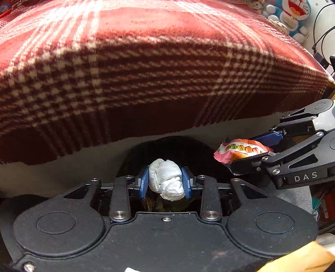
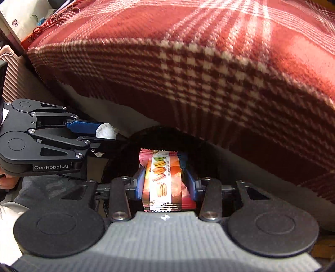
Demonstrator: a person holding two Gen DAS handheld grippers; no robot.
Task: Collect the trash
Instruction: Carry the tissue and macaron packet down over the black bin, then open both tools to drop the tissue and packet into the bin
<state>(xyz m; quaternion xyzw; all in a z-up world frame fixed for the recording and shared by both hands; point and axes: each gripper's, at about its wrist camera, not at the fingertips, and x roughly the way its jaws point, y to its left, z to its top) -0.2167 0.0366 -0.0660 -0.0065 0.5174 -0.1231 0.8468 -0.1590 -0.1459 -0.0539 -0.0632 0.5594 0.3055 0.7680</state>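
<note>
My left gripper (image 1: 166, 181) is shut on a crumpled white tissue wad (image 1: 166, 180), squeezed between its blue pads. It hangs over a dark bin opening (image 1: 178, 148) lined with black. From the right wrist view the same left gripper (image 2: 104, 136) comes in from the left, the tissue wad (image 2: 105, 130) at its tip. My right gripper (image 2: 165, 180) is shut on a pink macaron snack wrapper (image 2: 163, 177), also above the dark bin opening (image 2: 129, 154). In the left wrist view the right gripper (image 1: 245, 154) enters from the right, holding the snack wrapper (image 1: 240, 151) beside the bin rim.
A red and white plaid blanket (image 1: 146, 73) hangs over the furniture edge just behind the bin, its hem close to the opening. A blue cartoon plush (image 1: 293, 14) sits at the far right back. A pink ribbed suitcase (image 2: 12, 73) stands at the left. A hand (image 2: 6, 180) grips the left tool.
</note>
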